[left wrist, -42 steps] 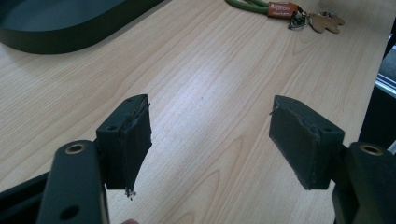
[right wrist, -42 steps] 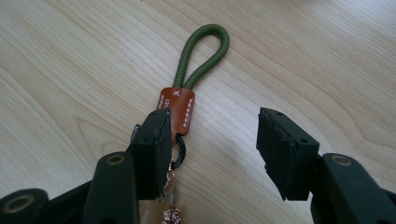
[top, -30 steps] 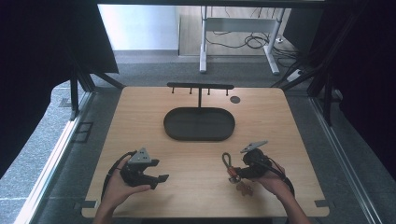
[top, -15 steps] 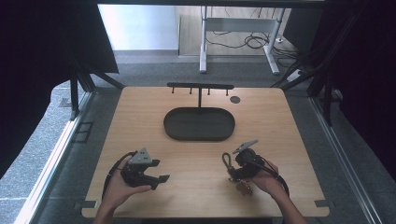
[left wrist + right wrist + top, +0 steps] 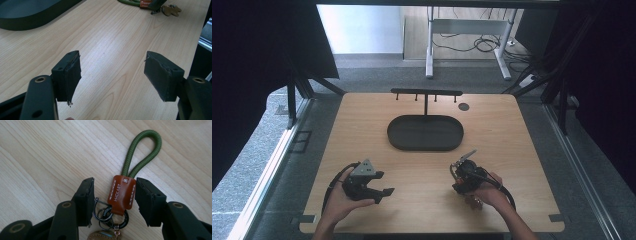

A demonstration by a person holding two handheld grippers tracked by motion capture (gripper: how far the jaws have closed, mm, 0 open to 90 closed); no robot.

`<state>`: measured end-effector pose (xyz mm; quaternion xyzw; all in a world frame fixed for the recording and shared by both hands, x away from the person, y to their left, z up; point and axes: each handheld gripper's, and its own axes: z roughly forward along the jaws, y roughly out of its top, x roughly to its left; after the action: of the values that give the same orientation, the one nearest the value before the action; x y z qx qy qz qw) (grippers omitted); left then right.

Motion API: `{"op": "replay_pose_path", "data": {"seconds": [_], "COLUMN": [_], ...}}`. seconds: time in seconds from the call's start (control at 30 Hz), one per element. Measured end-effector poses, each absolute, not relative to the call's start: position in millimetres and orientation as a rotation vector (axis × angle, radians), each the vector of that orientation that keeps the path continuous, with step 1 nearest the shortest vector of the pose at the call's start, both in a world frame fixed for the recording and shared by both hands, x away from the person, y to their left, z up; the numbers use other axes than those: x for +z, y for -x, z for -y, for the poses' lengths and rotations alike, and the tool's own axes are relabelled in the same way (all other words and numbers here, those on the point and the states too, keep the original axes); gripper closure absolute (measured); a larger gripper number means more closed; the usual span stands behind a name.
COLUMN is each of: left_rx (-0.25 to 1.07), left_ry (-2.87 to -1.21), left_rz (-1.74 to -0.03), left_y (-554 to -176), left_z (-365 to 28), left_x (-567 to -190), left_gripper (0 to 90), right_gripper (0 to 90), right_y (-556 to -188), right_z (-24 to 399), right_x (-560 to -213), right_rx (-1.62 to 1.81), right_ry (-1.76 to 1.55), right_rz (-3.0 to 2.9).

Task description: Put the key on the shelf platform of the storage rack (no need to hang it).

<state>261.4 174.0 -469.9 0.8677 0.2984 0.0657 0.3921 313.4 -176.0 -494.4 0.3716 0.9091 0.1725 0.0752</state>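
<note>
Between the right claw's (image 5: pixel 113 200) closing jaws lies a keychain (image 5: pixel 122 192), untouched.

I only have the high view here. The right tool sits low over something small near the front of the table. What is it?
Observer: A keychain, lying flat on the table. It has a green cord loop, a brown leather tab and dark metal rings.
Operator: Has the right tool got hold of it?
Observer: Not yet. The right tool straddles the leather tab and its jaws have just been closing. There is a clear gap between the tab and the pad on the left of the right gripper view.
</note>
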Motion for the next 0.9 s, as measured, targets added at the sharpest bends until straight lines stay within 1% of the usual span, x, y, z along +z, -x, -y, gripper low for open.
{"op": "replay_pose_path", "data": {"seconds": [0.73, 0.83, 0.9], "left_rx": [0.163, 0.163, 0.161], "left_ry": [-2.207, -2.209, -2.210], "left_rz": [-0.753, -0.752, -0.750], "left_y": [-261.9, -261.7, -261.7], "left_z": [-172.9, -171.9, -171.6], "left_x": [-470.8, -471.1, -471.1], "left_gripper": [30.2, 30.1, 30.1], "right_gripper": [60.7, 64.5, 65.2], "right_y": [-319.2, -320.5, -321.1], "right_z": [172.8, 171.3, 170.3], "right_x": [-503.1, -502.5, -502.1], "right_rx": [0.410, 0.397, 0.387], "right_ry": [-1.128, -1.130, -1.141], "right_rz": [-2.727, -2.745, -2.753]}}
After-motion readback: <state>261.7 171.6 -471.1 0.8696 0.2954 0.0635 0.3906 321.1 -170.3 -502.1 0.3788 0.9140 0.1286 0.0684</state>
